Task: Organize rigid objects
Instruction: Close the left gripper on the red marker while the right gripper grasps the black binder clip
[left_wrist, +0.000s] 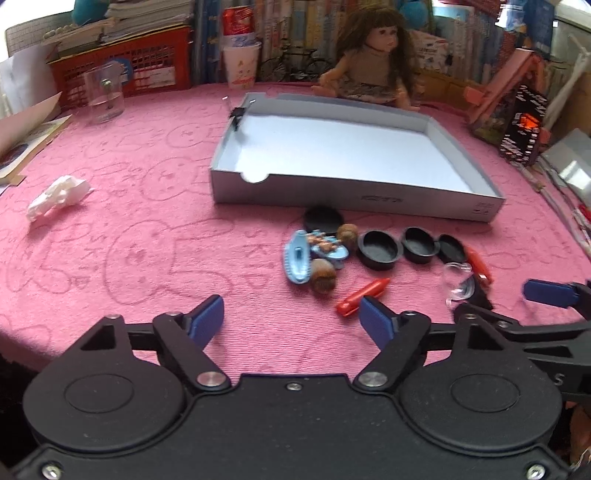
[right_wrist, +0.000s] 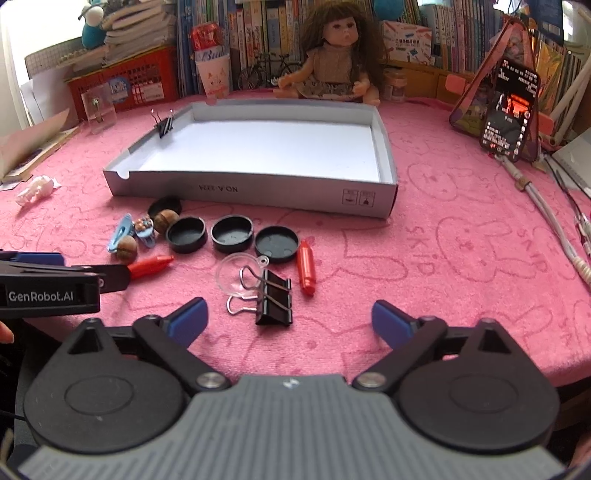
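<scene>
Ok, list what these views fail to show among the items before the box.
- Left wrist view: binder clip mostly hidden behind the right tongs.
- Right wrist view: near end of the red crayon hidden by the left tongs.
- Box label: too small to read.

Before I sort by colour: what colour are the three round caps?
Black caps, clearest in the right wrist view.

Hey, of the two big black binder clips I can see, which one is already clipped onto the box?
The smaller-looking binder clip at the box's far left wall, handles up. The other binder clip lies loose on the pink cloth near the right gripper.
</scene>
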